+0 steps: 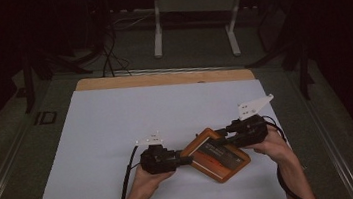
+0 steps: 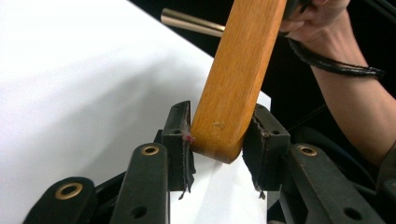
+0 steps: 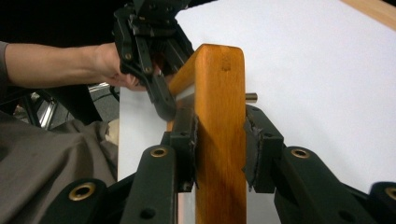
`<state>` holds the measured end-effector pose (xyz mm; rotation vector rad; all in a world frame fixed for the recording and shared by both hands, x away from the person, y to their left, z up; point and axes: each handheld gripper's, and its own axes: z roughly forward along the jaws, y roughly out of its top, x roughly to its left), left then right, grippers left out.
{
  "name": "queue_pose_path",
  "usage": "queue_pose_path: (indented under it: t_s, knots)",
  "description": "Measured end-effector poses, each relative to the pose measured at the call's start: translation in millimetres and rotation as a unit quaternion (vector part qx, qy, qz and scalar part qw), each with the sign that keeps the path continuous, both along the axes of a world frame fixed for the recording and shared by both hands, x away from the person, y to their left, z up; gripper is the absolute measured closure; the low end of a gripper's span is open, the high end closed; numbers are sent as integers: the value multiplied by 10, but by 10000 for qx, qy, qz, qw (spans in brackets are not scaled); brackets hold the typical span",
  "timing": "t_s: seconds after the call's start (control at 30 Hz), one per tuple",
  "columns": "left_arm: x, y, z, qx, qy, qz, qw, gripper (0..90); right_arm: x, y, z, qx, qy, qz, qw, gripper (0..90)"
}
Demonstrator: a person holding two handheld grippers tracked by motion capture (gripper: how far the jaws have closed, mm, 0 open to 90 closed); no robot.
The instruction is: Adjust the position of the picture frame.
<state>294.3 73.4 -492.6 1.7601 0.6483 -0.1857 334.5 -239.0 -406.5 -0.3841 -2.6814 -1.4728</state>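
An orange wooden frame (image 1: 212, 172) with a dark panel (image 1: 218, 153) is at the front right of the white sheet (image 1: 141, 118). My left gripper (image 1: 187, 159) is shut on its near left corner. In the left gripper view both pads squeeze the rounded wooden edge (image 2: 238, 70), which is lifted off the sheet. My right gripper (image 1: 221, 135) grips the frame's far side. In the right gripper view its pads press both faces of the upright wooden bar (image 3: 219, 84), and the left gripper (image 3: 163, 105) clamps the far corner.
The white sheet covers a wooden tabletop (image 1: 162, 78). A metal stand (image 1: 196, 22) is on the dark floor beyond the table. Cables (image 1: 126, 183) trail from both grippers toward the front edge. A small metal pin (image 3: 251, 97) sticks out beside the frame.
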Motion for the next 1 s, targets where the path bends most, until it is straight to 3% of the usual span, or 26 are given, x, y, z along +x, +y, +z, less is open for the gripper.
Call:
queue_pose_path:
  t_s: [0.23,0.43,0.73,1.0]
  knots:
    - [16,282,206,191,-387,219,9988,660,84,221,40,-3,-149,154,9998,685]
    - [36,447,350,506,-670,383,9957,660,154,395,4,-30,-209,175,9996,685]
    - [99,560,475,596,-780,475,9940,652,206,490,-37,254,-159,55,9995,685]
    - [193,579,481,576,-715,552,9942,631,194,495,-130,489,-67,-274,9984,685]
